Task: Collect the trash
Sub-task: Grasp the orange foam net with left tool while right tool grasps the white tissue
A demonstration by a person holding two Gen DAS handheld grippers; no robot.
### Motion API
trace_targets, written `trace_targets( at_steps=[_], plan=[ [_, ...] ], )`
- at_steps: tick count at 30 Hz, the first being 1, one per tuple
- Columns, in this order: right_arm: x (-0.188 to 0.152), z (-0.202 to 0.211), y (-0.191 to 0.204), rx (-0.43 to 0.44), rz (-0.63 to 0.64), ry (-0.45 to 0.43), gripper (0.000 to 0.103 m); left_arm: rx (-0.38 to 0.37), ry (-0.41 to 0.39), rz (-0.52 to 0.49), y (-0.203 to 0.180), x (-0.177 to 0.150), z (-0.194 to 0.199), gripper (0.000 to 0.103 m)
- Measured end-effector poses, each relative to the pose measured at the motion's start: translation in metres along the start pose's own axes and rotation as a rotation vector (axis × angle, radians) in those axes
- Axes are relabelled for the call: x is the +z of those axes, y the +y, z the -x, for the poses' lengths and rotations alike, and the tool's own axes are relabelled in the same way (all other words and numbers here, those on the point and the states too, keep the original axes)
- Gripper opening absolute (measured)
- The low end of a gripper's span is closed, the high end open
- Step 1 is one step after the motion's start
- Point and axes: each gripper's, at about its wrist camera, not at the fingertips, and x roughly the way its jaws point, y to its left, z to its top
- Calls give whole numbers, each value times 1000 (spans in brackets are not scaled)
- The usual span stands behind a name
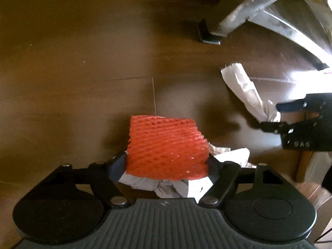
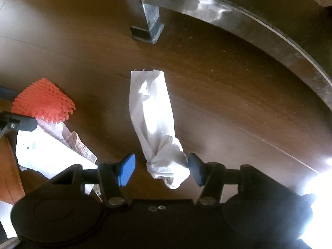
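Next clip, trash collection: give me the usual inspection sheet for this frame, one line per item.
Surface: dark brown wooden floor, glare at the right edge.
Job's things: red foam net and crumpled white paper between the left tongs; twisted white paper bag on the floor, its knotted end between the right tongs.
Clutter: more crumpled paper and a printed wrapper under the left tongs.
Grippers: left tongs shut on the red foam net; right tongs open, one pad close to the bag.
Cables: a thin dark cable on the right tongs' body.
Surroundings: metal furniture frame with a capped foot.
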Motion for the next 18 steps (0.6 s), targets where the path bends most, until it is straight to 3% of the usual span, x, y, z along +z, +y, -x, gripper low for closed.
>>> trace_targets(
  at_steps=[1, 4, 6, 7, 9, 11, 18],
  plan=[
    [0, -1, 0, 0, -2, -5, 54, -5, 1, 6, 1, 0, 1, 57],
    [1, -1, -1, -2, -5, -9, 51, 4, 3, 36, 3, 2, 1, 35],
    [1, -2, -1, -11, -6, 0, 29, -5, 4, 59, 8, 4, 2, 28],
    [1, -3, -2, -16, -8, 9, 28, -3, 2, 64, 9, 4, 4, 23],
    [0, -2, -3, -16, -10, 11, 25, -4, 0, 70, 14, 4, 9, 20],
    [0, 0, 0, -34, 5, 6, 14, 4, -2, 75, 15, 4, 10, 17],
    [-9, 41, 4, -45, -19, -52, 11, 10, -30, 96, 16, 6, 38, 14]
  ],
)
